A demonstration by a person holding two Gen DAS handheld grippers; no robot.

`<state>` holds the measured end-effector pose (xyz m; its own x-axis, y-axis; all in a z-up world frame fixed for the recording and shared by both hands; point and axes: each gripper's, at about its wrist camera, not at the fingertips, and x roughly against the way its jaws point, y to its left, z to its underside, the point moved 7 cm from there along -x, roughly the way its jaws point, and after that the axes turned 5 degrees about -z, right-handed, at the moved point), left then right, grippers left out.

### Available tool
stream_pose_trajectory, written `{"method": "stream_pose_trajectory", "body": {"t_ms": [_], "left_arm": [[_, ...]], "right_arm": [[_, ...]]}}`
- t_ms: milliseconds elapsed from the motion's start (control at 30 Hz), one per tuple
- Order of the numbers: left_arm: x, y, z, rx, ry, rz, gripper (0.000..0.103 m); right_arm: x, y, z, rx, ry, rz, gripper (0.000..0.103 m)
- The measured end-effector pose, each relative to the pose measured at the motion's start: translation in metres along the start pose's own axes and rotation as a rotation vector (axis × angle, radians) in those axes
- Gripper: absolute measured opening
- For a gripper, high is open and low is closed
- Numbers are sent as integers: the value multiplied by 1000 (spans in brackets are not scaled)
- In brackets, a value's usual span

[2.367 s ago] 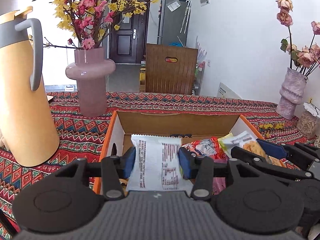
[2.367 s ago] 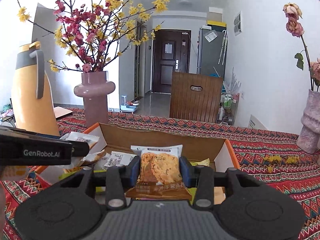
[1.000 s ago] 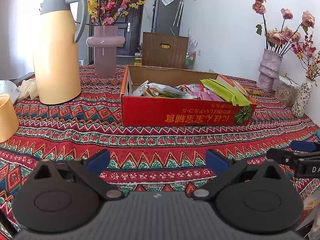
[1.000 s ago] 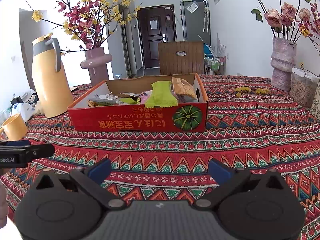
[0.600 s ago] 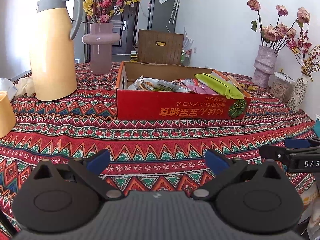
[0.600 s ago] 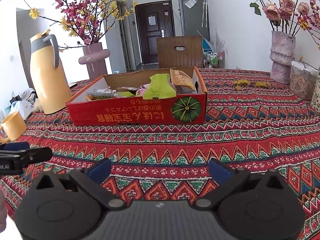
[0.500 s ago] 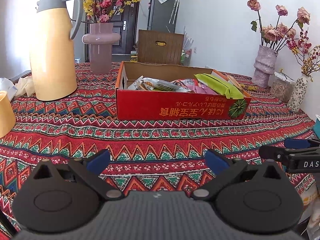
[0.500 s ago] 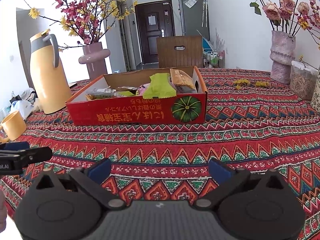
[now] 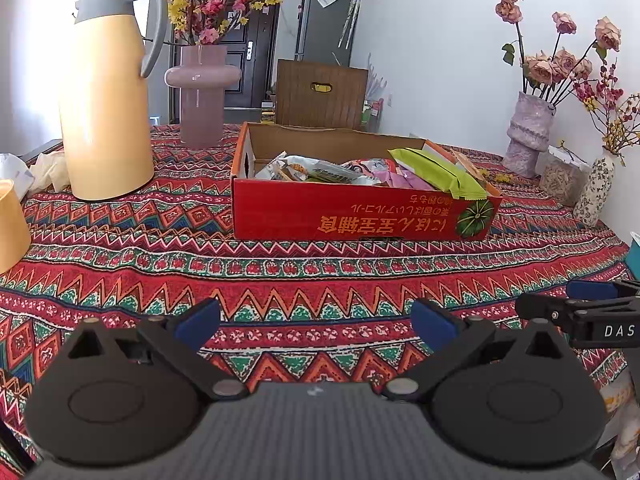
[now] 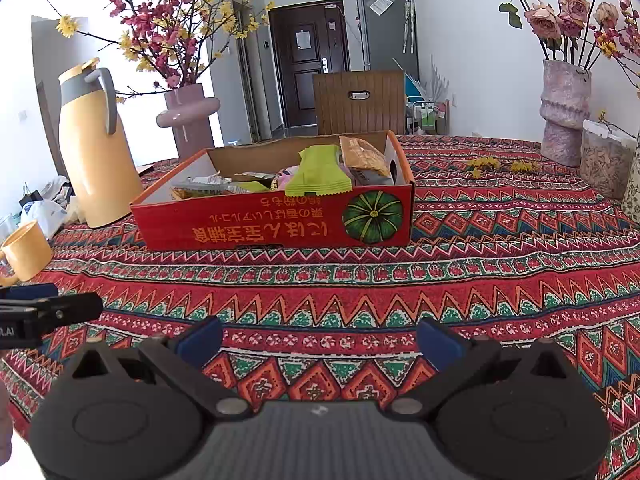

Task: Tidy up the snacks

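Note:
A red cardboard box (image 9: pixel 360 216) with a pumpkin print stands on the patterned tablecloth, also in the right wrist view (image 10: pixel 272 224). It holds several snack packets, among them a green packet (image 9: pixel 438 172) (image 10: pixel 320 174) and an orange-brown packet (image 10: pixel 364 156) at its right end. My left gripper (image 9: pixel 316 322) is open and empty, low over the cloth well in front of the box. My right gripper (image 10: pixel 318 338) is open and empty, also in front of the box. Each gripper's tip shows at the edge of the other's view.
A tall yellow thermos (image 9: pixel 106 92) and a pink vase of blossoms (image 9: pixel 202 92) stand left of the box. A yellow mug (image 10: pixel 26 250) is at far left. A mauve vase with roses (image 10: pixel 564 112) and a clear container (image 10: pixel 604 162) stand at the right.
Both grippers let go of their snack packets in the box, opened and drew back to the table's near side. Over the last half second nothing has visibly moved.

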<state>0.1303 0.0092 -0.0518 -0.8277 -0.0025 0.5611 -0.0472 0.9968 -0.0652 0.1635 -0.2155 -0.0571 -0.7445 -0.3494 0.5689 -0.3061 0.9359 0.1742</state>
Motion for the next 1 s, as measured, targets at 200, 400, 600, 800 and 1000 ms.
{"method": "stream_pose_trajectory", "body": {"t_ms": [200,400,600,800,1000], "left_arm": [[1,0,0,-1,-2,0,103],[1,-1,0,-3,-3,1,103],[3,-2,-1,-3,-5,3,103],[4,-2,-1,-3,-8,5,103],[5,-2,0,0,-9,11,103]], "right_arm": [[0,0,0,0,0,0,103],[0,0,0,0,0,0,103],[0,0,0,0,1,0,103],[0,0,0,0,1,0,103],[0,0,0,0,1,0,103]]}}
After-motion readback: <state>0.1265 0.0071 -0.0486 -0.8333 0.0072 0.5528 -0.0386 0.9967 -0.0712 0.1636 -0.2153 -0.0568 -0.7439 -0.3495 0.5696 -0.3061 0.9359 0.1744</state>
